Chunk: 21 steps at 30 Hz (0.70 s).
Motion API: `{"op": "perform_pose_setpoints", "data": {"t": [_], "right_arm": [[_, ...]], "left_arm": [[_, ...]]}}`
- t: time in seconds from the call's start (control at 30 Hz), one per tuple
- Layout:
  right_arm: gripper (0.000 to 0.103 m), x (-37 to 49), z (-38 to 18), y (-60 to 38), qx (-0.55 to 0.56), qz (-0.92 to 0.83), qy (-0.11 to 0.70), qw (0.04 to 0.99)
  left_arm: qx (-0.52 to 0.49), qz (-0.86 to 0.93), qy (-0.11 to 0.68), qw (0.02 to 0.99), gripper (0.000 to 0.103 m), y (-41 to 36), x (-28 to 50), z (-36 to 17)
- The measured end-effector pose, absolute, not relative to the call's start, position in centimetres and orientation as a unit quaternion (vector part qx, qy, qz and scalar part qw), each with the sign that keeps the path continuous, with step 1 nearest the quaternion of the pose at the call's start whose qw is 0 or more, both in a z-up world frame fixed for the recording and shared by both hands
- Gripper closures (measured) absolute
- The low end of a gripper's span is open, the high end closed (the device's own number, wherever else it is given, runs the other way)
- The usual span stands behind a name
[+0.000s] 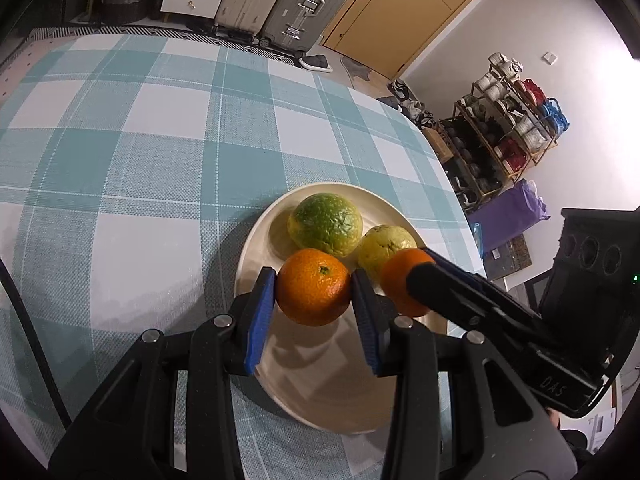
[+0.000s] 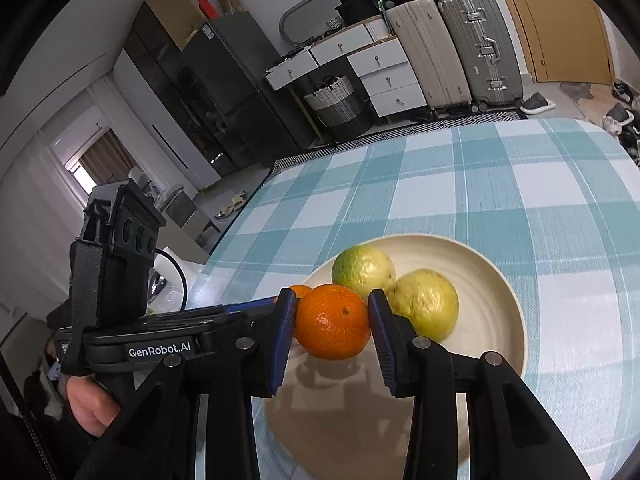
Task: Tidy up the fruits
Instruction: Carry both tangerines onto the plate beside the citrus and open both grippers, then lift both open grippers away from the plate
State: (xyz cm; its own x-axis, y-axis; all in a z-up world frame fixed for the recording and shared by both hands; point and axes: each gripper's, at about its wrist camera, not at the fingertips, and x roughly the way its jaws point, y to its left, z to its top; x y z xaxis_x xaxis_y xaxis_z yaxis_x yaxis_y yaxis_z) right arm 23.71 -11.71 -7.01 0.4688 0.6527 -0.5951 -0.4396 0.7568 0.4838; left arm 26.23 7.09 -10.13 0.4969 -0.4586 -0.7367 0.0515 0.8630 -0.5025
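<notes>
Nearest the lens, the left gripper (image 1: 313,294) has its blue pads pressed on either flank of an orange (image 1: 313,287), carried above the near half of the cream plate (image 1: 256,240). The right gripper (image 2: 332,322) likewise clamps a second orange (image 2: 332,321) across its widest part, over the same plate's near rim; the two held fruits sit just beside each other. Two greenish-yellow citrus fruits (image 2: 363,271) rest touching on the plate's far half. The plate stands near the right-hand edge of the checked tablecloth (image 1: 140,120), as the left view shows it. Judgement: the oranges are light, round and firm with a yielding, faintly slick peel, so they may roll once released. A hold across the equator, as taken, appears sound; excess squeeze could bruise the skin. Release should be low, against the resting fruit.
</notes>
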Motion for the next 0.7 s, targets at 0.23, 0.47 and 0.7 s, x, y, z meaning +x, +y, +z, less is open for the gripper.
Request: {"op": "perform_pose_setpoints", "data": {"t": [0.23,0.47,0.7], "right_arm": [[0.063,24.3,-7.9,-10.7,0.119,0.309,0.412,0.849],[0.046,23.6,-6.7,-10.7,0.113,0.308,0.383,0.863],[0.037,22.0,-5.4,-12.2,0.119,0.298,0.365,0.874]], "left_arm": [[-0.230,-0.155,0.480,0.832,0.068,7.3,26.7,-10.8],[-0.234,-0.161,0.469,0.836,0.066,7.6,26.1,-9.4],[-0.221,-0.149,0.461,0.847,0.060,7.7,24.2,-7.6]]}}
